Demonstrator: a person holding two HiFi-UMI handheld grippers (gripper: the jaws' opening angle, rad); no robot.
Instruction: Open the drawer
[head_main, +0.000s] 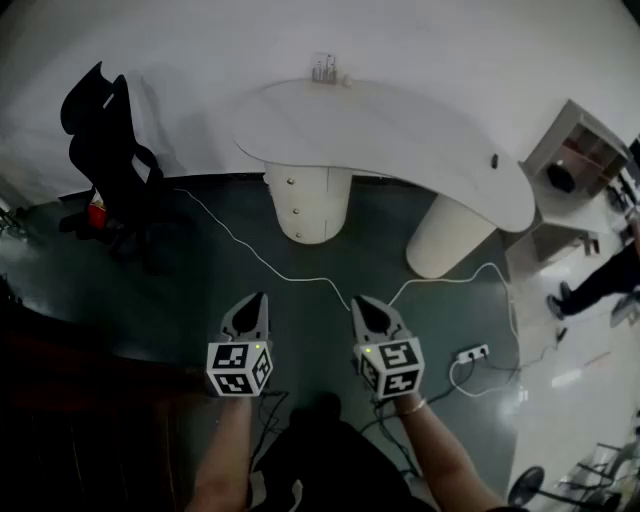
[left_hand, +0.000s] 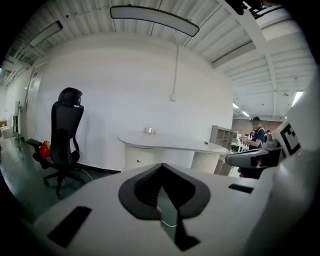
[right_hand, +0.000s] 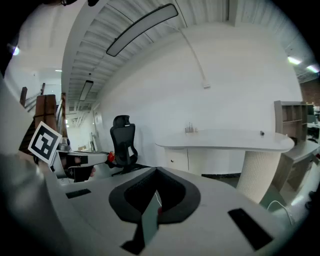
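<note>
Two claws, the left claw (head_main: 262, 298) and right claw (head_main: 358, 300), are clenched on nothing, well short of the bench (head_main: 400, 130). The drawer (head_main: 292, 212) sits shut in the pedestal (head_main: 322, 205) beneath the bench. This looks like the approach step; the next move calls for closing in and unclenching one claw around a knob (head_main: 293, 183).

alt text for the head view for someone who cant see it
Looking down, a person holds a left claw and right claw, both shut and empty, above a dark floor, short of a curved white desk whose drawer unit is closed. A black office chair stands at left.
</note>
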